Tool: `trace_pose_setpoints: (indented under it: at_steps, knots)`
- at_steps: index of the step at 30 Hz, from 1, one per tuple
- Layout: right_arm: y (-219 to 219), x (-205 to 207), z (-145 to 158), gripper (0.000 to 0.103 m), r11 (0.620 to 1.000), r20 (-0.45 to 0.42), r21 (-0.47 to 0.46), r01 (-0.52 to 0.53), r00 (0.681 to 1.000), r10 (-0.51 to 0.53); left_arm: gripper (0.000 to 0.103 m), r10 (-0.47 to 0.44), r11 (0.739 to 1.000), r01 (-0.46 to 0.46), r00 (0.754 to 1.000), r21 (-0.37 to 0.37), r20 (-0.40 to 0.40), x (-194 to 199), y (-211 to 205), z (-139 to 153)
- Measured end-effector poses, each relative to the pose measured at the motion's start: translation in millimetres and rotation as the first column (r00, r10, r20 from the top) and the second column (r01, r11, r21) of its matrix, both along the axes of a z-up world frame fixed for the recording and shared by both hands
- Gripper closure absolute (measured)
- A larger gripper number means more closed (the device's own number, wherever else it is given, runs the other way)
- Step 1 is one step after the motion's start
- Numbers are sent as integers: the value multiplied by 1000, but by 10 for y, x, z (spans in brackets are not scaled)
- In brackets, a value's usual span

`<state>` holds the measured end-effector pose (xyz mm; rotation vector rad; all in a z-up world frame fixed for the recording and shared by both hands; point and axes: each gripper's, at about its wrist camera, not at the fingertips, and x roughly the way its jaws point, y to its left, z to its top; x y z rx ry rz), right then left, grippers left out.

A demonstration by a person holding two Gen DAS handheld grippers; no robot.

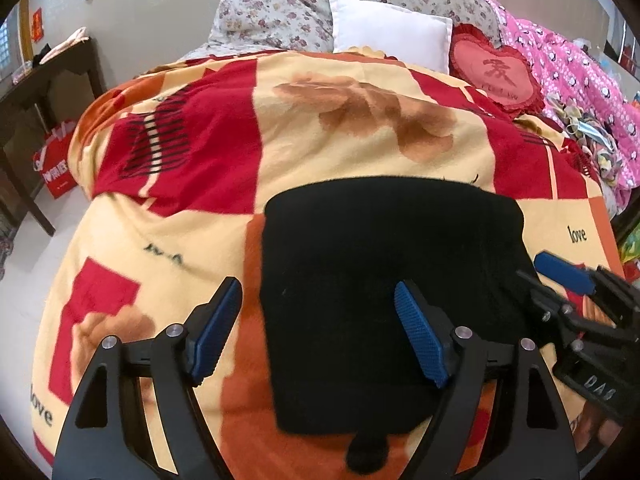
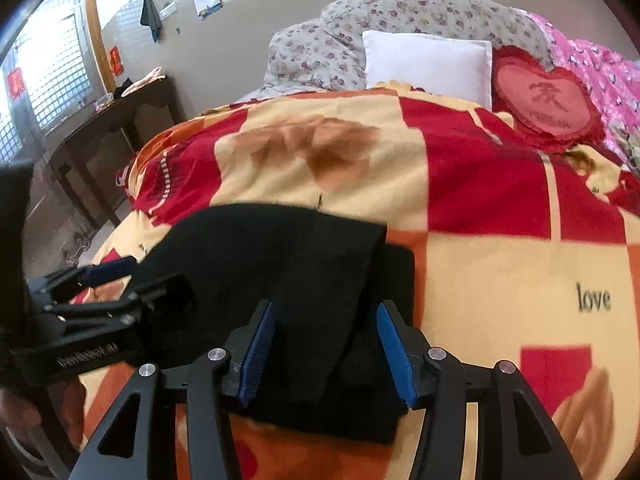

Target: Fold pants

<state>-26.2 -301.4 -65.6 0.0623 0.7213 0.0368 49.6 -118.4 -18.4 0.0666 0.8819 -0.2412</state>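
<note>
The black pants (image 1: 380,280) lie folded into a compact rectangle on the red, orange and yellow blanket (image 1: 320,120). They also show in the right wrist view (image 2: 288,272), with one layer lying over another. My left gripper (image 1: 320,332) is open, its fingers straddling the left edge of the pants, holding nothing. My right gripper (image 2: 324,352) is open over the near right part of the pants. The right gripper also shows at the right of the left wrist view (image 1: 560,280). The left gripper shows at the left of the right wrist view (image 2: 120,280).
A white pillow (image 1: 392,28), a red heart cushion (image 1: 496,72), a floral quilt (image 1: 320,4) and pink bedding (image 1: 580,80) lie at the head of the bed. A dark wooden table (image 2: 120,120) and a red bag (image 1: 56,160) stand left of the bed.
</note>
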Motion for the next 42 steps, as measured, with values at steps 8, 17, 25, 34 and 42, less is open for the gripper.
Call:
trace_pose_setpoints:
  at_steps: [8, 17, 25, 34, 42]
  knots:
    - [9, -219, 112, 51, 1000, 29, 2, 8, 1000, -8, 23, 52, 999, -51, 998, -7, 36, -355, 185, 122]
    - [-159, -580, 163, 51, 997, 39, 41, 58, 997, -60, 23, 51, 998, -56, 991, 41, 123, -719, 183, 281]
    - [-214, -734, 226, 51, 997, 58, 30, 74, 995, -76, 23, 36, 999, -42, 985, 34, 169, -917, 134, 392]
    - [-107, -725, 221, 51, 998, 51, 17, 53, 997, -54, 23, 41, 998, -47, 985, 31, 170, -978, 136, 398]
    - [-71, -701, 195, 50, 998, 43, 15, 54, 998, -55, 23, 40, 998, -46, 986, 33, 165, -974, 121, 381]
